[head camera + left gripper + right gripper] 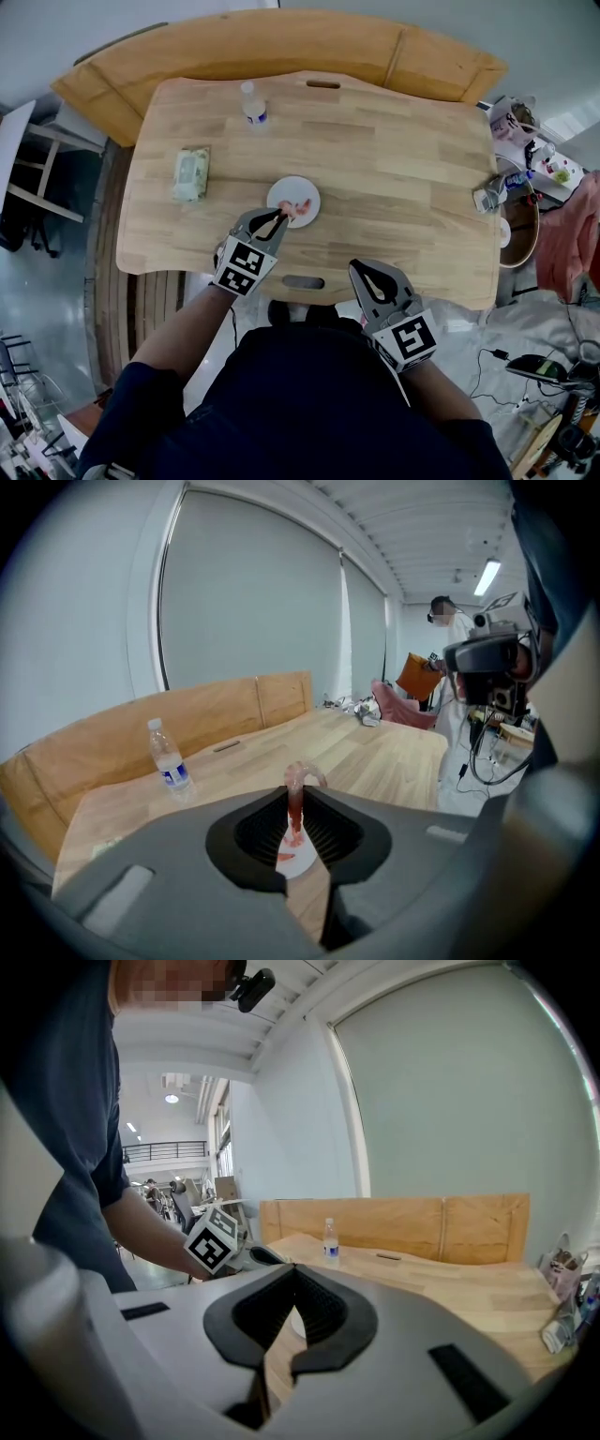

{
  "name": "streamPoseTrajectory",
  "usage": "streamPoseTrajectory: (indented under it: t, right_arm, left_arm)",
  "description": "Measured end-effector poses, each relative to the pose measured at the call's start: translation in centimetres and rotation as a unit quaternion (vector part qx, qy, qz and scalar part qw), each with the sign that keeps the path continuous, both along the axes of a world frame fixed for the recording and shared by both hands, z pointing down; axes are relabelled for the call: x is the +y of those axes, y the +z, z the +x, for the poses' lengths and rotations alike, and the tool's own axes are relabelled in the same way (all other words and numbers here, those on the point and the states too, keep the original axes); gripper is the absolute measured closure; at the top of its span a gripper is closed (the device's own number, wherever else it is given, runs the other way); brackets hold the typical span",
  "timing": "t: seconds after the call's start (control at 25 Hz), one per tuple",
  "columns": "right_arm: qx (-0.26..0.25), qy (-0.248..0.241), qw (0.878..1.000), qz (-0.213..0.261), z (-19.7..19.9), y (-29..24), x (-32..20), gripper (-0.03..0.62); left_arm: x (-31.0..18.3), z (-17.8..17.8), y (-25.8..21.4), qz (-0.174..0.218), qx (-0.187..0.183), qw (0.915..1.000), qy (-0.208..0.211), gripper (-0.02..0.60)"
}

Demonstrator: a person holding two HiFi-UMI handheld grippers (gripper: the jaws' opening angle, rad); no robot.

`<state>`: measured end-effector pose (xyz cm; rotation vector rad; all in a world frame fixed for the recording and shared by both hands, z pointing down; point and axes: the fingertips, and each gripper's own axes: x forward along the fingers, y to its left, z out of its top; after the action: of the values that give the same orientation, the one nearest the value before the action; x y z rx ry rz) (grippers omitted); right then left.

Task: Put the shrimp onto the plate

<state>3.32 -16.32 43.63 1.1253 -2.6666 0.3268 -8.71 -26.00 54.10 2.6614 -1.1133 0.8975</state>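
Note:
A small round white plate (pixel 292 194) lies on the wooden table (pixel 394 169) near its front middle. My left gripper (pixel 282 217) is at the plate's near edge, shut on a pink shrimp (pixel 300 207) that hangs over the plate. In the left gripper view the shrimp (pixel 296 808) stands upright between the closed jaws, its curled end above them, with the plate (pixel 300 861) below. My right gripper (pixel 360 269) hovers at the table's front edge, right of the plate, shut with nothing in it; its jaw tips meet (pixel 293 1267).
A water bottle (pixel 251 103) stands at the back of the table and a pack of wipes (pixel 191 173) lies at the left. Small items (pixel 487 195) sit at the right edge. A wooden bench (pixel 281 47) curves behind the table.

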Motion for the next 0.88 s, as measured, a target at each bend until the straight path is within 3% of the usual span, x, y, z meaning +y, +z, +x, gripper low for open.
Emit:
streamPoseTrajectory:
  t: [0.28,0.88]
  right_arm:
    - [0.0,0.01,0.999,-0.043,1.3,2.3,-0.2,0.584]
    - [0.018,0.003,0.997,-0.072,3.1,4.6,-1.3,0.584]
  left_arm:
    - [-3.3,-0.5,5.4,-0.036,-0.046,0.9983,0.004,0.526]
    - [-8.8,0.4,14.0,-0.087,-0.124,0.9878,0.033,0.526]
